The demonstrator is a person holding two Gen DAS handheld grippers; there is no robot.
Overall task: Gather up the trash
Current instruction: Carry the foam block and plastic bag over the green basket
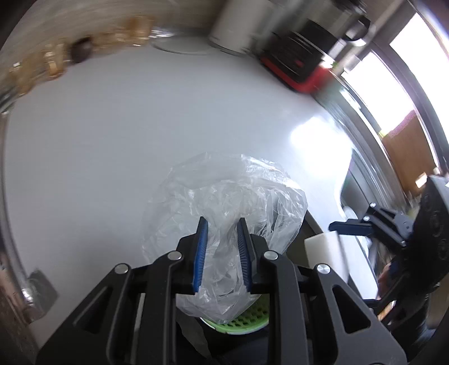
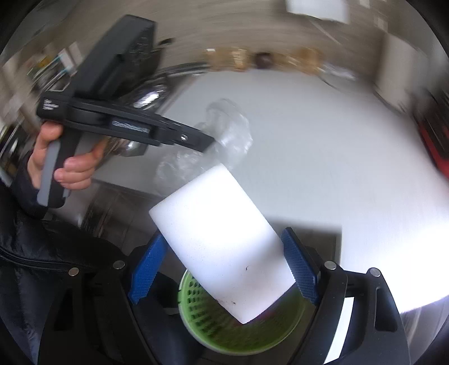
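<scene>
My left gripper (image 1: 222, 227) is shut on a crumpled clear plastic bag (image 1: 224, 202) and holds it over the white table edge, above a green mesh bin (image 1: 238, 327). In the right wrist view the left gripper (image 2: 207, 143) shows with the bag (image 2: 230, 132) hanging from it. My right gripper (image 2: 224, 238) holds a white foam block (image 2: 224, 244) between its blue pads, tilted, its lower corner over the open green bin (image 2: 241, 328). The block (image 1: 322, 247) and right gripper (image 1: 348, 226) also show at the right of the left wrist view.
A white table (image 1: 140, 134) spreads ahead. Small brown items (image 1: 81, 50) line its far edge. A white cylinder (image 1: 238, 25) and a red and black box (image 1: 297, 64) stand at the back. A window is at the right.
</scene>
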